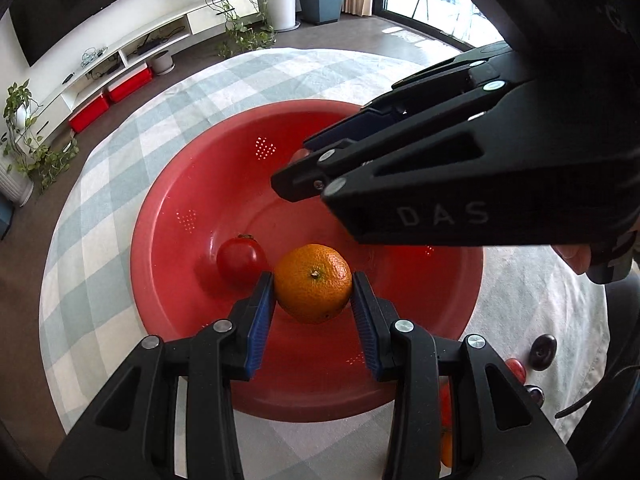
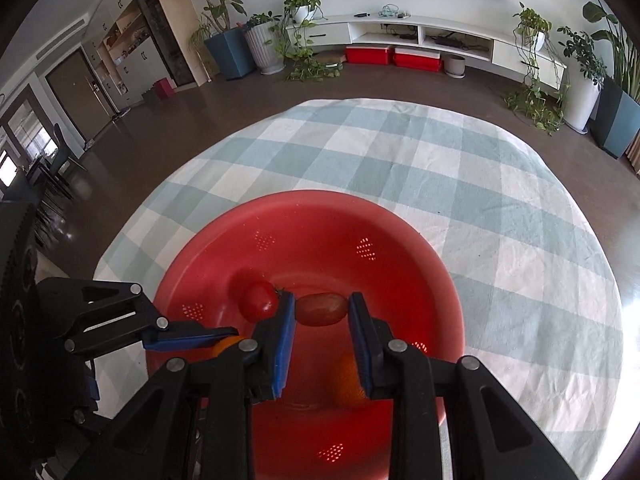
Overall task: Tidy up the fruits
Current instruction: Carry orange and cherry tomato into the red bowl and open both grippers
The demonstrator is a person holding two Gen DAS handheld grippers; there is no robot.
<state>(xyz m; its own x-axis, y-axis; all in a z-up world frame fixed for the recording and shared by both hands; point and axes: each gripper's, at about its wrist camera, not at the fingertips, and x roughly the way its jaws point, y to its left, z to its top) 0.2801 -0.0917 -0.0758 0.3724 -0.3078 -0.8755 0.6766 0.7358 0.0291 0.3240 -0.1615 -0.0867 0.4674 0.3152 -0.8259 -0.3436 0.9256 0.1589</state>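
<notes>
Your left gripper [image 1: 313, 292] is clamped on the orange [image 1: 313, 283], both blue pads [image 1: 262, 316] pressed to its sides, stem end facing the camera, held above the inside of the red colander bowl [image 1: 168, 216]. Your right gripper [image 2: 322, 312] is clamped on a small oblong reddish fruit [image 2: 321, 309], gripped end to end between its 2 pads, also over the bowl. In the left wrist view the right gripper comes in from the upper right, tips over the far half of the bowl; your fingers [image 1: 576, 254] show at the right edge under its body. In the right wrist view the left gripper sits low left, a bit of orange visible under its blue pad. 1 red tomato [image 1: 241, 259] with a dark stem cap lies on the bowl floor, just beside the left pad of each gripper as seen from its own camera. Bowl walls carry patches of small holes. Bowl sits on a table under a pale green and white checked cloth [image 2: 440, 152]. On the cloth near the bowl's right side, 2 dark plum-like fruits [image 1: 542, 351] plus some red and orange pieces partly hidden behind the left gripper's finger. Beyond: brown floor, white TV bench [image 2: 420, 32] with 2 red boxes [image 2: 394, 56] under it, potted plants [image 2: 302, 4].
</notes>
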